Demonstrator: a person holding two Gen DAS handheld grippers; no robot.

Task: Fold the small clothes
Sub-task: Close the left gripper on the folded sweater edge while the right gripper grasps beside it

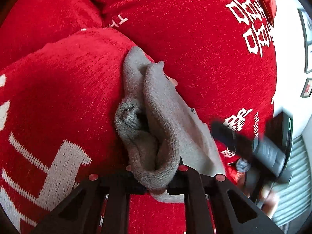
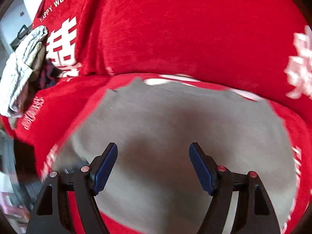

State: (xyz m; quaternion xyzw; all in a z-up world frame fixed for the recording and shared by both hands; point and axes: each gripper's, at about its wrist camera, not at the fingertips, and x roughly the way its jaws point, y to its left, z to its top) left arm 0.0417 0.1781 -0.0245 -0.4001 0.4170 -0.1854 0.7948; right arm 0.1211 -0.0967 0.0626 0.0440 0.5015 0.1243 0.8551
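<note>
The left gripper is pinching a bunched grey cloth at 6 o'clock over the red cover, while the right gripper hangs wide apart above it, so a weak pinch could drop it and spoil the fold.

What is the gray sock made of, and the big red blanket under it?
The gray sock looks like soft knitted yarn, maybe cotton or wool: you can see little ribbed loops at its cuff and fuzz along the edges. The red blanket looks like fuzzy woven chenille or plush, matte, with white characters woven in.
</note>
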